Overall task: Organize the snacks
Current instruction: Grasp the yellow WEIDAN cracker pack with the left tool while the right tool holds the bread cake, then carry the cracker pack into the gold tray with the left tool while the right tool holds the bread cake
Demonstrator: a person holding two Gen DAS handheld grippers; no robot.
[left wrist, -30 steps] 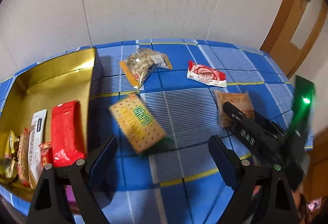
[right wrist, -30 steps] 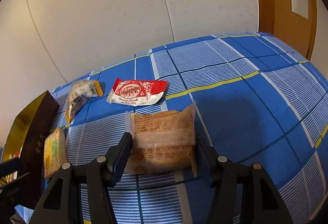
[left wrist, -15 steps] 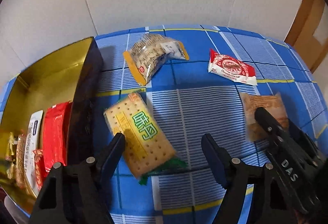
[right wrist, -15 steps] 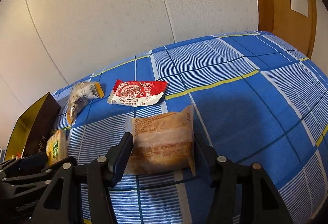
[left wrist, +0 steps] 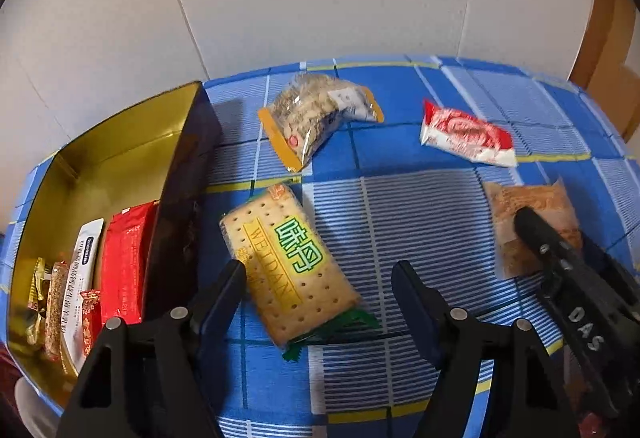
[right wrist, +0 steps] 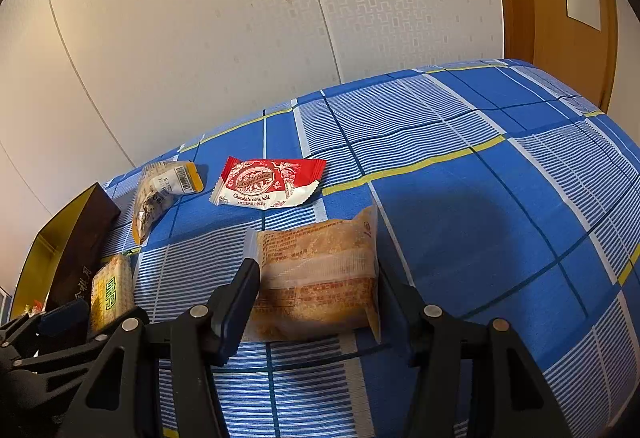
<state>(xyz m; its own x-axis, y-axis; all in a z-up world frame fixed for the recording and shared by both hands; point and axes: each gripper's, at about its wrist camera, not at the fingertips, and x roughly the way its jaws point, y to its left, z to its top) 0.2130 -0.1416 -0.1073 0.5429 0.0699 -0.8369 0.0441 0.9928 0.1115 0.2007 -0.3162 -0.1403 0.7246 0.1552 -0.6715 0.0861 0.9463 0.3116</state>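
My left tongs [left wrist: 318, 288], just narrowed but not gripping, straddle the cracker pack [left wrist: 286, 264] beside the gold box [left wrist: 120, 149]. My right tongs [right wrist: 320, 296] flank the cake packet [right wrist: 318, 278]; grip unclear. Squeezing could crack biscuits.

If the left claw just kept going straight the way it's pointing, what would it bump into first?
Most likely the cracker packet: it lies on the blue checked cloth right between the open fingers of the left gripper, nearer the left one. How much gap remains is hard to judge.
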